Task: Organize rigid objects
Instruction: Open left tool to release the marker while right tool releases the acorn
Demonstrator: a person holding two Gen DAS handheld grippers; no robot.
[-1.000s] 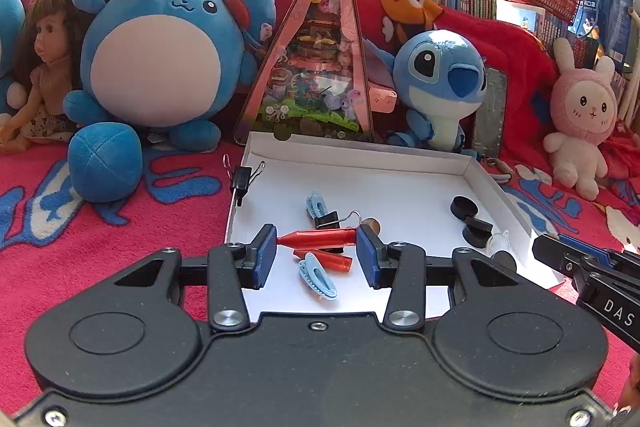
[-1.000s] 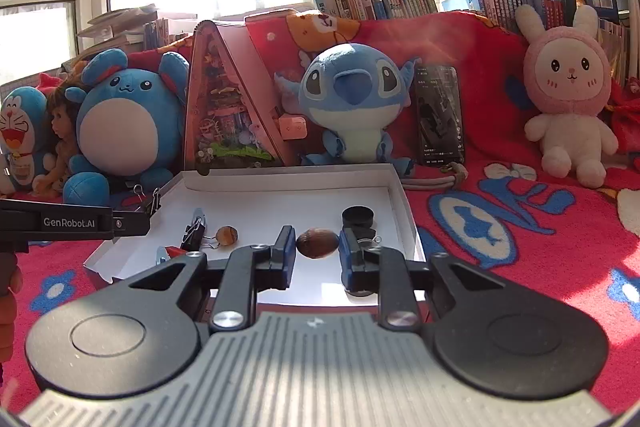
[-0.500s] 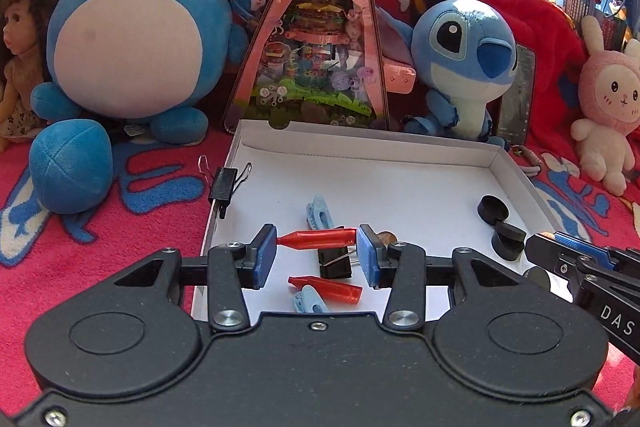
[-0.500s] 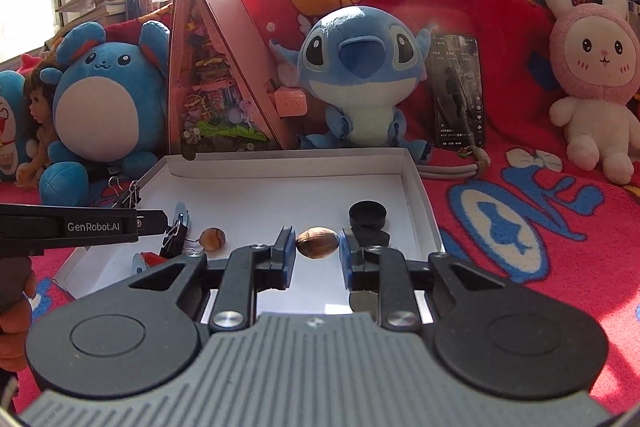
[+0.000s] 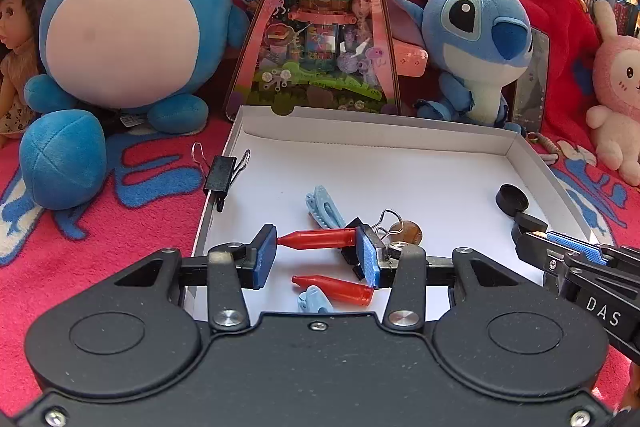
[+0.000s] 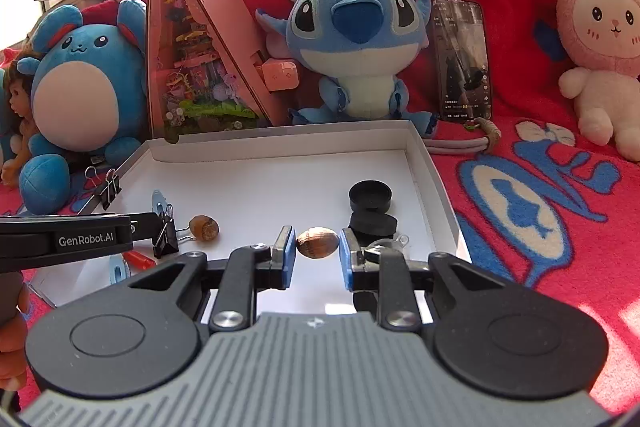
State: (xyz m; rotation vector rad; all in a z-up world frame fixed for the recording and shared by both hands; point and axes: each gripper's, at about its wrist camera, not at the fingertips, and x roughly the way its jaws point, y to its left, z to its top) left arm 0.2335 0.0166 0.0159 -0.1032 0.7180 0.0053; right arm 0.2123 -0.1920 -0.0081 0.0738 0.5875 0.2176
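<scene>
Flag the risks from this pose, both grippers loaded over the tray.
1. The left hand-held gripper holds the red cone end to end, the narrow tip on one pad; it may pivot out.
2. The right hand-held gripper pinches a rounded brown nut that could squirt free.
3. Below lie a second red cone, blue clips and a binder clip in the white tray; lowering may knock them.

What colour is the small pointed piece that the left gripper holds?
Red. The pointed piece shows best in the left wrist view, clamped between the left gripper's blue pads.
</scene>
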